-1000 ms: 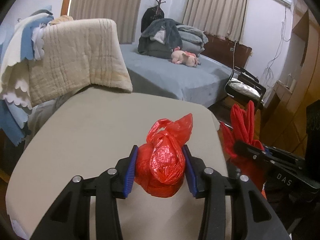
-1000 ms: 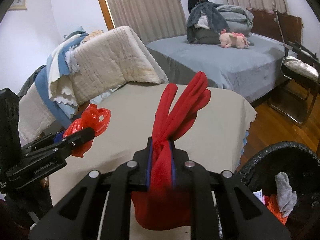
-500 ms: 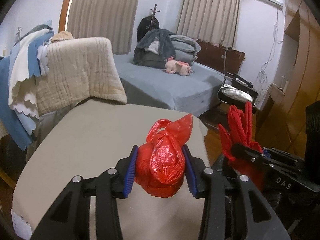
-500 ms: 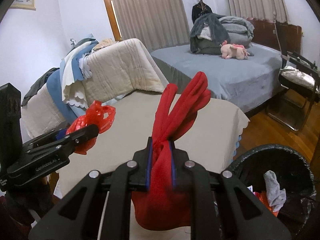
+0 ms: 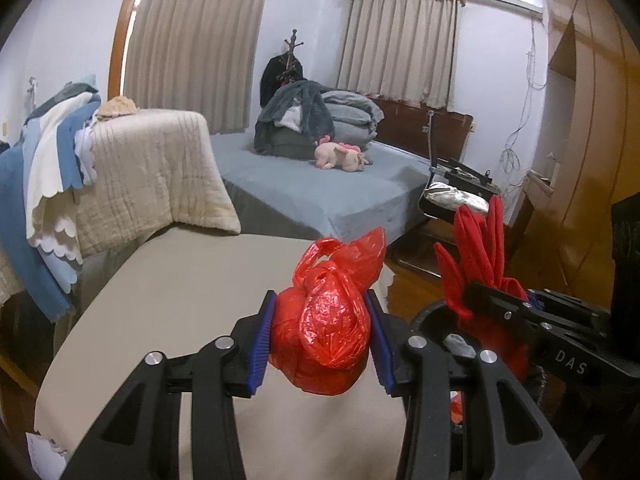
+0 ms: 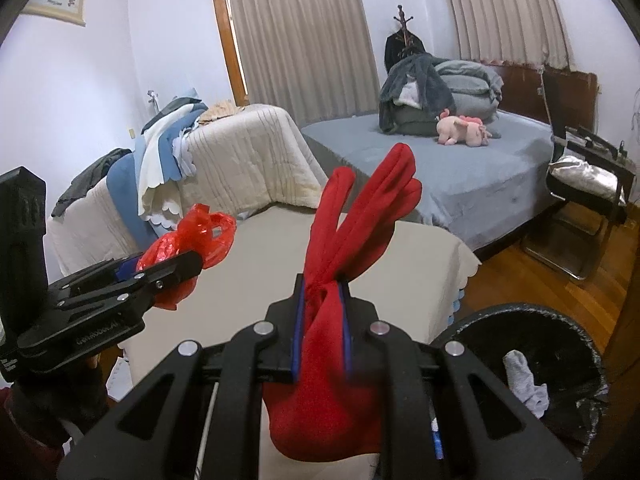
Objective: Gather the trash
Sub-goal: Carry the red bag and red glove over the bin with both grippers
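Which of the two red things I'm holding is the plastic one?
The red plastic bag in the left gripper: shiny, crinkled, knotted. The right gripper holds matte red cloth.

The black trash bin is open-topped and only partly filled, so entry from above is left free. Left of the bin, the beige table is bare. Beyond the bin, passage is narrowed by the folding chair.
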`<state>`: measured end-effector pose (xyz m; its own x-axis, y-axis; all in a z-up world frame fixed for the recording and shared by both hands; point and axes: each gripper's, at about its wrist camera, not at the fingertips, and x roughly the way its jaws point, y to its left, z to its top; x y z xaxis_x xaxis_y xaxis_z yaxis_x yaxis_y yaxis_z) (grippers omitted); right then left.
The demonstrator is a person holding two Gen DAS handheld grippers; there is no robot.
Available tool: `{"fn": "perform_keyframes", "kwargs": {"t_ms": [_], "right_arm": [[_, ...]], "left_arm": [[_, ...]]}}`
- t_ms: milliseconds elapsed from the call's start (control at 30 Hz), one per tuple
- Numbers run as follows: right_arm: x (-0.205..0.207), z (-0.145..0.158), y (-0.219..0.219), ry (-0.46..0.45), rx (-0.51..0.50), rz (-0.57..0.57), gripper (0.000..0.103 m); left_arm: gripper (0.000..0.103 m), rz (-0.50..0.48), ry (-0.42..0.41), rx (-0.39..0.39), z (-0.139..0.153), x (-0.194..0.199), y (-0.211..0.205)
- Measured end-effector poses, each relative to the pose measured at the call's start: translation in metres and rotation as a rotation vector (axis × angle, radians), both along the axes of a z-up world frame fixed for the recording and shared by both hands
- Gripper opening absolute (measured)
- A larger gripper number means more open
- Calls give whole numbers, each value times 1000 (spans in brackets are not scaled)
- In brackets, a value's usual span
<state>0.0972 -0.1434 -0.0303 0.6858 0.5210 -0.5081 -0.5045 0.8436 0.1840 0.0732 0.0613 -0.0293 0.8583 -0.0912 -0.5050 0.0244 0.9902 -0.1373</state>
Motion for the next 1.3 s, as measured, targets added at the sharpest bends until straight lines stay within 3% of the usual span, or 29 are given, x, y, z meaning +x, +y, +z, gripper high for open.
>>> {"fn": "perform_keyframes", "kwargs": {"t_ms": [600,1300], "right_arm": [[-22,15,-76,-51,5,-128,14],[-11,-5,-163,-34,-25,-341,14]], "left_arm": [[43,-146,-71,42,27,-2,-73],[43,-344,-66,62,16,33,-163]]}}
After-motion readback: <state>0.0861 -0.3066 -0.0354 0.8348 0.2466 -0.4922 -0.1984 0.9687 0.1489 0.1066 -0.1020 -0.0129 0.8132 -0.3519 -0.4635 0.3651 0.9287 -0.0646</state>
